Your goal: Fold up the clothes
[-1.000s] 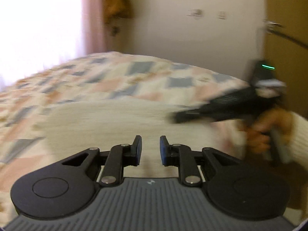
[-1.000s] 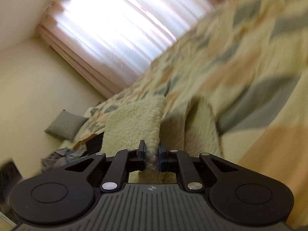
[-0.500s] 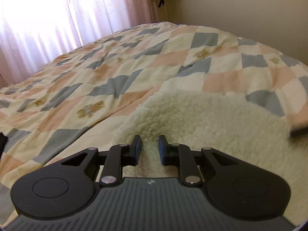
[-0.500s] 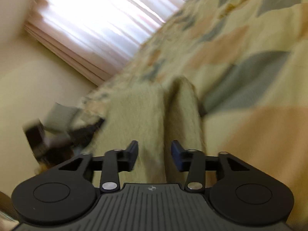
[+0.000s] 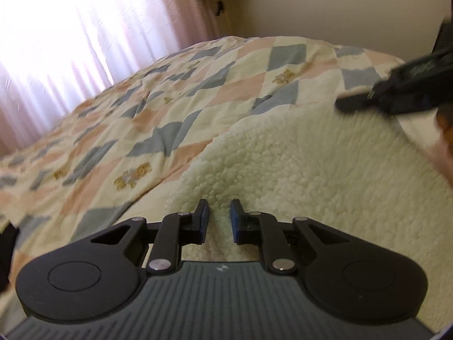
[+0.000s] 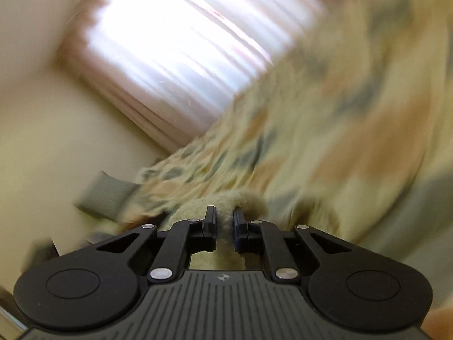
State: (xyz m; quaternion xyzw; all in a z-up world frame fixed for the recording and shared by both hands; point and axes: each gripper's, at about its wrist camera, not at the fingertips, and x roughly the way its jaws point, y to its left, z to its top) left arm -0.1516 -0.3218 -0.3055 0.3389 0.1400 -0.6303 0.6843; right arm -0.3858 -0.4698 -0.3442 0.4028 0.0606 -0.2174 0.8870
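A cream fleece garment (image 5: 297,164) lies on the bed. My left gripper (image 5: 219,212) is shut on its near edge, with fleece pinched between the blue pads. In the left wrist view my right gripper (image 5: 396,96) shows as a dark blurred shape at the garment's far right edge. In the right wrist view, which is blurred by motion, my right gripper (image 6: 225,221) is shut on a fold of the fleece garment (image 6: 246,198).
The bed carries a quilt (image 5: 170,107) of cream, pink and grey diamonds. A bright window with pink curtains (image 5: 70,42) stands behind the bed. A grey cushion (image 6: 104,195) lies at the left in the right wrist view.
My right gripper was open half a second ago and has closed on the fleece, and it is moving fast. My left gripper has kept its hold and its view has turned slightly.
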